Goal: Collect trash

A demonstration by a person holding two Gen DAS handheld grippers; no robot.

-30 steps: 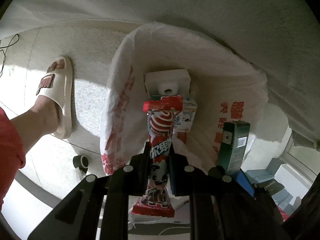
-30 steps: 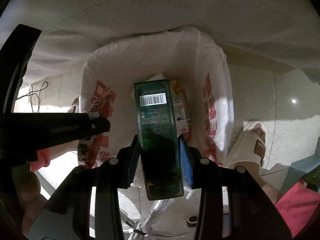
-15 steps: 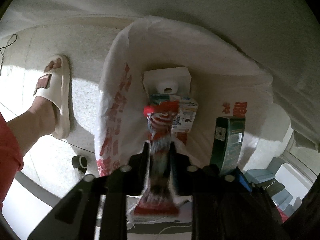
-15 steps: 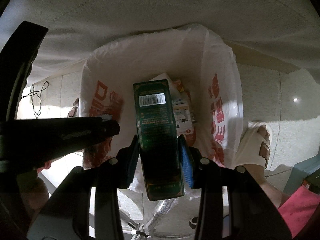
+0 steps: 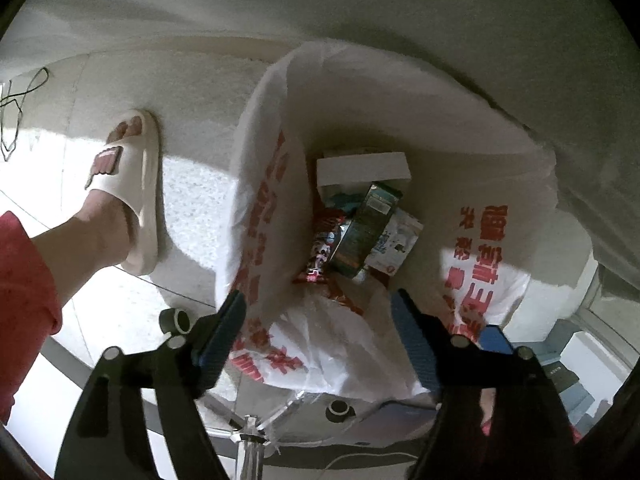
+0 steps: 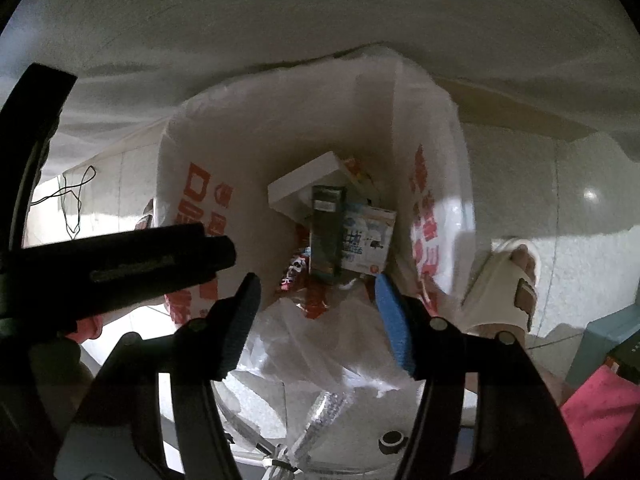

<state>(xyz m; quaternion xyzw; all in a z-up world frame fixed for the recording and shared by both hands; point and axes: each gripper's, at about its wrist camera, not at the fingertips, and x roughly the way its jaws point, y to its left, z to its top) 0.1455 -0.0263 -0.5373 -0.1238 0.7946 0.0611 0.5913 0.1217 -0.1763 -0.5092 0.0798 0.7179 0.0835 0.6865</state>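
A white plastic bag with red print (image 5: pixel 260 208) (image 6: pixel 192 200) hangs open below both grippers. Inside it lie a dark green box (image 5: pixel 364 228) (image 6: pixel 326 236), a red candy wrapper (image 5: pixel 322 248) (image 6: pixel 294 270), a white box (image 5: pixel 362 168) (image 6: pixel 304 184) and a blue-and-white carton (image 5: pixel 394 240) (image 6: pixel 366 240). My left gripper (image 5: pixel 318 336) is open and empty above the bag's near rim. My right gripper (image 6: pixel 316 320) is open and empty above the bag too. The left gripper's arm (image 6: pixel 120 264) shows at the left of the right wrist view.
A foot in a cream slipper (image 5: pixel 128 188) stands on the pale floor left of the bag; the other slipper (image 6: pixel 508 284) stands to its right. A white cloth edge (image 5: pixel 360 12) hangs over the bag's far side. Grey boxes (image 5: pixel 576 344) sit at the right.
Both grippers have opened. The red candy wrapper dropped from the left gripper and the green box from the right; both now lie inside the bag.
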